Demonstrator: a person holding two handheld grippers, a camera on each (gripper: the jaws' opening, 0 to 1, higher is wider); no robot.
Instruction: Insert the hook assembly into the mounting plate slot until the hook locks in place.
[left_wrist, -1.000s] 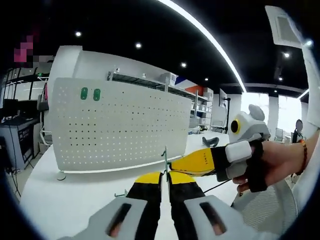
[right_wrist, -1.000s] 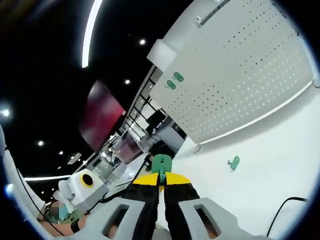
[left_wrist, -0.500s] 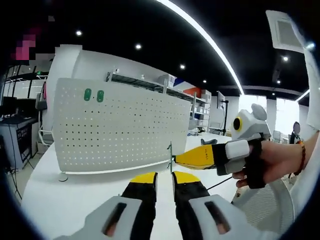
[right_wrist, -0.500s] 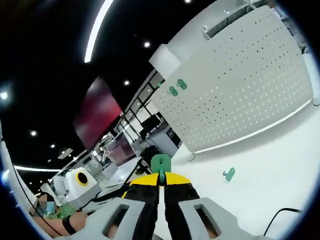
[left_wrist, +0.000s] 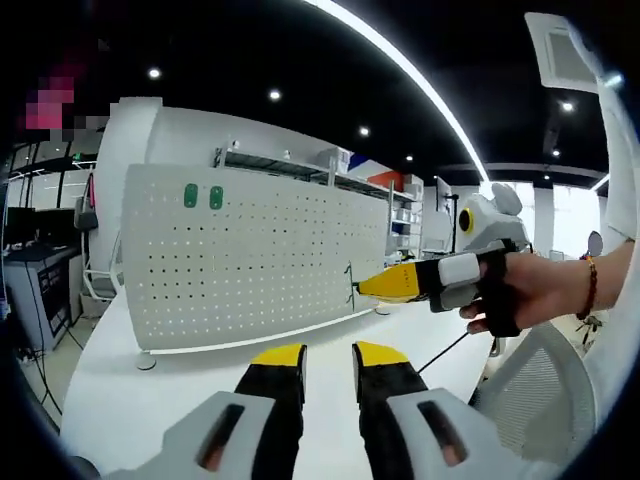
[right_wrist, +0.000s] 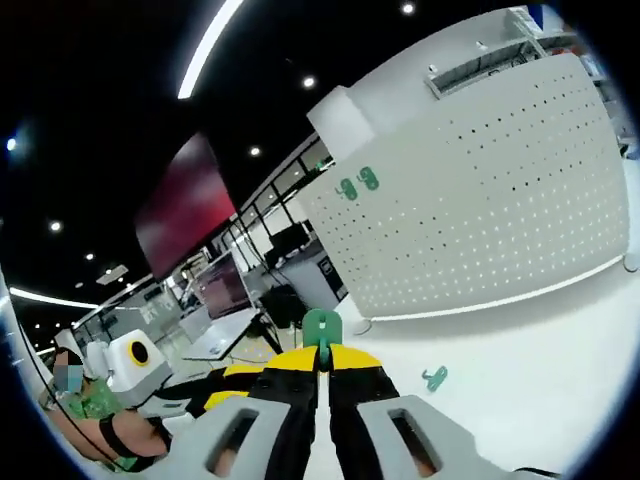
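A white perforated mounting plate (left_wrist: 260, 260) stands upright on the white table (left_wrist: 130, 410), with two green hooks (left_wrist: 202, 196) set near its top left corner. My left gripper (left_wrist: 329, 355) is open and holds nothing, low in front of the plate. A hand brings my right gripper (left_wrist: 368, 285) in from the right, shut on a green hook (left_wrist: 350, 283) seen edge-on just before the plate's face. In the right gripper view, that green hook (right_wrist: 322, 328) sticks up from my shut right gripper (right_wrist: 322, 352), and the plate (right_wrist: 480, 200) lies ahead to the right with its mounted hooks (right_wrist: 358, 184).
A loose green hook (right_wrist: 435, 378) lies on the table (right_wrist: 530, 400) in front of the plate. A black cable (left_wrist: 440, 355) runs across the table at the right. A person stands at the far left of the right gripper view. Shelving stands behind the plate.
My left gripper has gone from shut on the hook to open. My right gripper has kept the hook and carried it away from the left jaws, toward the plate.
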